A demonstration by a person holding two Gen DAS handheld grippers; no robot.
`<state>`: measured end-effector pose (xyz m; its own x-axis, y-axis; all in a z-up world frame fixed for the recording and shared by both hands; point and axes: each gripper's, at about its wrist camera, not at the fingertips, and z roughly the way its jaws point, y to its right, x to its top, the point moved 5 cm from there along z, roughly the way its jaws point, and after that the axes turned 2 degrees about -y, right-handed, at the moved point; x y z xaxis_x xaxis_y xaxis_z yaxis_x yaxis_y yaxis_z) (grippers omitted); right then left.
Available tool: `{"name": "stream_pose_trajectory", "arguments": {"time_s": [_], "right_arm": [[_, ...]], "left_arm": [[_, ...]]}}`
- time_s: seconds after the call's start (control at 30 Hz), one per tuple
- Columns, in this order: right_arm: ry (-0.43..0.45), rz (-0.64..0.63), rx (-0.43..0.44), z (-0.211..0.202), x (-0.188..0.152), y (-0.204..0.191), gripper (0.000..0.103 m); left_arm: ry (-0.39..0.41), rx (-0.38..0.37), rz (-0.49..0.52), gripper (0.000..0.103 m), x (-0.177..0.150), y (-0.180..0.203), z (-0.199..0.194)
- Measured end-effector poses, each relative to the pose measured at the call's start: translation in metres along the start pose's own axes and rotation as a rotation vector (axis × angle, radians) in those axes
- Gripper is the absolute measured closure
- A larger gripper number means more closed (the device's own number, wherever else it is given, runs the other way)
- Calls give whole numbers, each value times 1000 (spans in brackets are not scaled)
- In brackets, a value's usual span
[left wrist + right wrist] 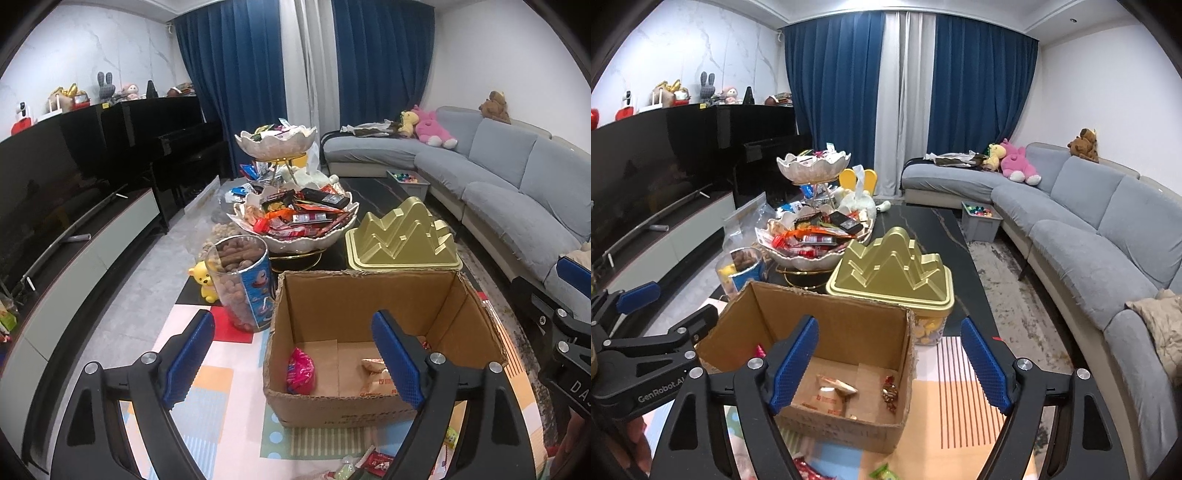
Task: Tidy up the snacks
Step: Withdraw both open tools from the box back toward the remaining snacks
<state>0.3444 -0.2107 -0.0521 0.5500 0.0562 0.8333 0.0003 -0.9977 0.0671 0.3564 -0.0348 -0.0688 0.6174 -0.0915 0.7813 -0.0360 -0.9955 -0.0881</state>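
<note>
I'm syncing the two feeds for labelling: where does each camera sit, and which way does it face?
Left wrist: sits on the left gripper, looking forward and down over the cardboard box toward the snack bowl stand; its own open blue fingers show, and the right gripper at the right edge.
Right wrist: sits on the right gripper, facing the same way, further right; its own open fingers show, the left gripper at left.
Shared: box, stand, gold mountain-shaped lid, grey sofa.

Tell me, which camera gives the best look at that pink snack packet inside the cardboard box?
The left wrist view: the pink snack packet lies in plain sight on the cardboard box floor. In the right wrist view only a pink sliver peeks past the gripper finger.
</note>
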Motion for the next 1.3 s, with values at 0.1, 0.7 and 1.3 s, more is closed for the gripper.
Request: {"name": "stream_pose_trajectory", "arguments": {"time_s": [0.1,0.7,1.3], "right_arm": [[0,8,-1,-3,-1,1,23],[-43,49,11,-24,-38,2,23],[-117,67,9,-20,-89,3,23]], "left_arm": [[-3,2,-10,16,-1,-2,-5],[-32,38,-37,16,-35,-3,-27],[-112,64,-67,16,-92,-2,-17]]}}
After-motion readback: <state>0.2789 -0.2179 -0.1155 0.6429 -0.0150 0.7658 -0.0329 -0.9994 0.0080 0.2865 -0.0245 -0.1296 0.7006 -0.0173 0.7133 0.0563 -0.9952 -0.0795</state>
